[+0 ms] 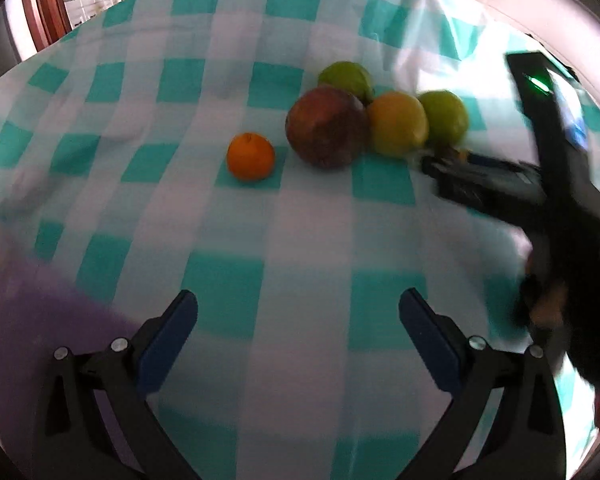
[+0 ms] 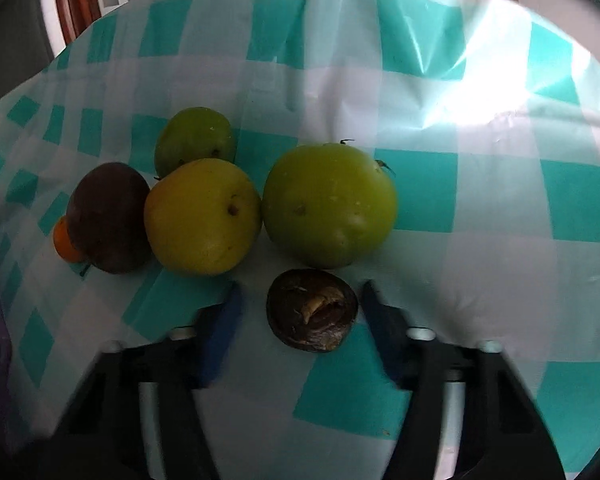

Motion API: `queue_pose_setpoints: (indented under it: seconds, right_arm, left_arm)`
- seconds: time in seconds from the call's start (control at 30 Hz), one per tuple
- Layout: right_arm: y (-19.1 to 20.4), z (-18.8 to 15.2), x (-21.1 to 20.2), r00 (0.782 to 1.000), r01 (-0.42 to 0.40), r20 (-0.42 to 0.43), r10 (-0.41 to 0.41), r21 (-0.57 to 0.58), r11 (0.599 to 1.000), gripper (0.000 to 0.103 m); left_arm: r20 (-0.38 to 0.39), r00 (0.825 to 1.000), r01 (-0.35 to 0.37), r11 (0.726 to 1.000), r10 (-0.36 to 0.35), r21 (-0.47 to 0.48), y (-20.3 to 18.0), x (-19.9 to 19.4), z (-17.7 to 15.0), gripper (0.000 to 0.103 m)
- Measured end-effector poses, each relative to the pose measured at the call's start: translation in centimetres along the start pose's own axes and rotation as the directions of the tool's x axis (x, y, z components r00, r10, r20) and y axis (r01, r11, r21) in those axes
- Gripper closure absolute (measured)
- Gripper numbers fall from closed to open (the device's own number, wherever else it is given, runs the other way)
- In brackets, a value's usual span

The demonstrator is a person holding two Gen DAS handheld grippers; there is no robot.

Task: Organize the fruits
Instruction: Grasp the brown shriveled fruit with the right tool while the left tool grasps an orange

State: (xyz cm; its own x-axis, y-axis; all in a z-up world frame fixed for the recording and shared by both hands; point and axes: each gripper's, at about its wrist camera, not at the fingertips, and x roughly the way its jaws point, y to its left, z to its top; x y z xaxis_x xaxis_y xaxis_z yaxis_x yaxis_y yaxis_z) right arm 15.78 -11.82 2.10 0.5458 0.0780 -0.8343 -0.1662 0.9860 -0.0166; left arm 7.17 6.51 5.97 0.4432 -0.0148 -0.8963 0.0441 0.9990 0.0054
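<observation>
Home dining setting, teal checked tablecloth, wooden door frame, fruit on the table

Orange mostly hidden behind dark red fruit in right wrist view. Right gripper blurred at left-wrist view's right side; jaw state unclear there.

Right gripper has its fingers spread wide around a dark shrivelled fruit, gaps on both sides. Just past the fingertips the green fruit and yellow fruit block things. Bare tablecloth off the right finger. Left gripper: nothing between its fingers.
</observation>
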Motion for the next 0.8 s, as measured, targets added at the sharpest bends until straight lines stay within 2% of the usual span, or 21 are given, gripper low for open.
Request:
queue_pose_setpoints:
  seconds: [0.3,0.47,0.5,0.53,0.6,0.67,0.7,0.73,0.77,0.8]
  right_arm:
    - [-1.5,-1.8,-1.3,0.999,-0.043,0.011,0.043,0.052,0.998,0.060]
    - [-1.9,-1.9,-1.4,0.998,-0.060,0.021,0.059,0.060,0.996,0.060]
    - [-1.9,-1.9,-1.4,0.998,-0.064,0.022,0.062,0.063,0.996,0.060]
    - [-2.0,-1.9,-1.4,0.998,-0.067,0.023,0.066,0.065,0.996,0.060]
    - [-1.9,-1.9,-1.3,0.997,-0.075,0.025,0.074,0.070,0.995,0.059]
    - [-3.0,-2.4,-2.1,0.997,-0.080,0.026,0.079,0.073,0.994,0.059]
    - [-3.3,-2.5,-2.3,0.997,-0.081,0.026,0.079,0.074,0.994,0.059]
    - [-3.3,-2.6,-2.4,0.997,-0.081,0.026,0.079,0.073,0.994,0.059]
    - [-3.3,-2.6,-2.4,0.997,-0.081,0.026,0.079,0.071,0.994,0.058]
    - [-3.4,-2.6,-2.5,0.997,-0.080,0.025,0.079,0.070,0.994,0.058]
  left_arm:
    - [0.056,0.993,-0.093,0.989,0.100,-0.113,2.4,5.0,5.9,0.002]
    - [0.062,0.996,-0.054,0.991,0.062,-0.124,3.6,6.7,7.3,0.007]
    - [0.058,0.997,-0.040,0.991,0.048,-0.129,4.0,7.1,7.5,0.011]
    - [0.056,0.998,-0.032,0.991,0.040,-0.133,4.3,7.3,7.5,0.020]
    - [0.058,0.996,-0.054,0.992,0.061,-0.117,4.5,7.7,7.7,0.030]
    - [0.063,0.995,-0.065,0.992,0.072,-0.103,4.5,7.7,7.8,0.036]
    - [0.067,0.995,-0.067,0.992,0.074,-0.108,4.6,7.7,7.9,0.045]
    - [0.081,0.995,-0.044,0.993,0.054,-0.111,4.9,7.5,8.0,0.060]
    - [0.086,0.995,-0.033,0.993,0.043,-0.110,4.9,7.5,8.1,0.065]
    - [0.083,0.996,-0.034,0.994,0.043,-0.108,4.9,7.5,8.2,0.065]
